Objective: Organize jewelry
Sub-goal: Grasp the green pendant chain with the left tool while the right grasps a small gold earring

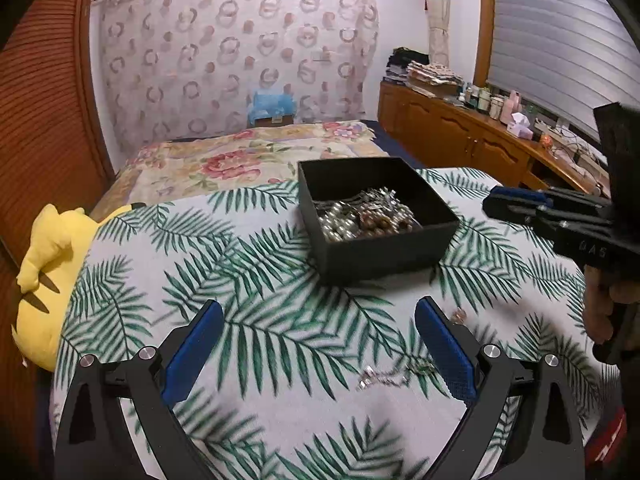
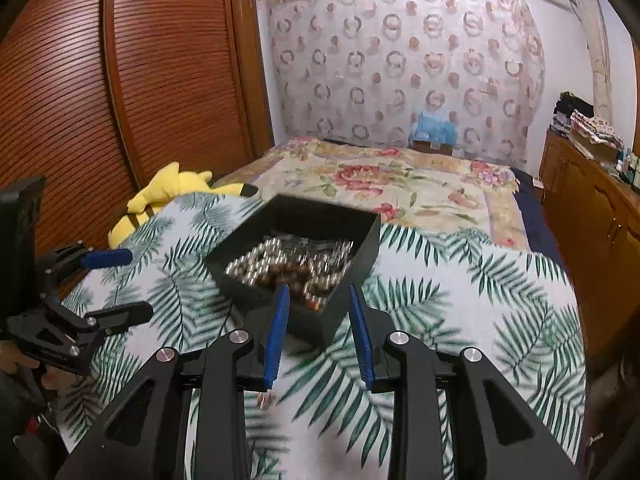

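Observation:
A black open box (image 1: 384, 248) full of beaded jewelry (image 1: 364, 216) sits on a palm-leaf cloth. My left gripper (image 1: 318, 320) is open and empty, low over the cloth in front of the box. A silver chain (image 1: 384, 376) lies between its fingers near the right one, and a small pinkish piece (image 1: 459, 314) lies just past that finger. My right gripper (image 2: 320, 300) is open and empty at the box's (image 2: 352, 276) near corner. A small piece (image 2: 262, 400) lies on the cloth under its left finger. The right gripper also shows in the left wrist view (image 1: 516, 204).
A yellow plush toy (image 1: 48, 280) lies at the cloth's left edge. A floral bedspread (image 1: 248, 160) stretches behind. A wooden sideboard (image 1: 460, 136) with bottles stands at the right, a slatted wooden wardrobe (image 2: 120, 100) at the left.

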Action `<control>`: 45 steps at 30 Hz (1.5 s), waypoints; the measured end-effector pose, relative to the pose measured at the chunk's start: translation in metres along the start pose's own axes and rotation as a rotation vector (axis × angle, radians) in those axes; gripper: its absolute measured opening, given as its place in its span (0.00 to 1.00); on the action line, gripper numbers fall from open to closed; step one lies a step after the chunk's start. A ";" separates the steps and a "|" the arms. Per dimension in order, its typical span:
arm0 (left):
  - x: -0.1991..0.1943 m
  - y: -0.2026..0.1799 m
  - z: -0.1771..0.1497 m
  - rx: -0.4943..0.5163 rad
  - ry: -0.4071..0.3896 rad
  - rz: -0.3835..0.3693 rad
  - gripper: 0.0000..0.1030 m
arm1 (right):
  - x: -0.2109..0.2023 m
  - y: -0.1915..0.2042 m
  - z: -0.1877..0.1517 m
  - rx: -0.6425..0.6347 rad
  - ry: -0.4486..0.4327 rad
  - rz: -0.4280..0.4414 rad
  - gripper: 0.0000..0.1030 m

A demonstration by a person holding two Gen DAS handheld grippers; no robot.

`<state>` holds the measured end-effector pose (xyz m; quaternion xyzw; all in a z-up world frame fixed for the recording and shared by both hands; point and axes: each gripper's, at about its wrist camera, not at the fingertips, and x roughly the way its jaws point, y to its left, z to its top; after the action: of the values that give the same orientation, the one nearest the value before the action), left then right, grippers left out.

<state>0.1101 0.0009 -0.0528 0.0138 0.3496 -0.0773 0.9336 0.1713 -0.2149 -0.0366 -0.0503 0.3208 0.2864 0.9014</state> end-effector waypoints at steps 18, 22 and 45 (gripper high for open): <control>-0.017 -0.015 -0.041 -0.009 0.026 -0.022 0.90 | 0.036 0.043 -0.052 -0.123 0.215 0.045 0.32; -0.014 -0.019 -0.046 -0.004 0.039 -0.024 0.90 | 0.041 0.045 -0.051 -0.134 0.229 0.039 0.15; 0.033 -0.074 -0.033 0.217 0.137 -0.091 0.63 | 0.001 0.014 -0.050 -0.074 0.148 0.051 0.09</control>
<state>0.1012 -0.0741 -0.0972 0.1041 0.4022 -0.1556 0.8962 0.1367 -0.2163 -0.0751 -0.0962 0.3768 0.3167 0.8651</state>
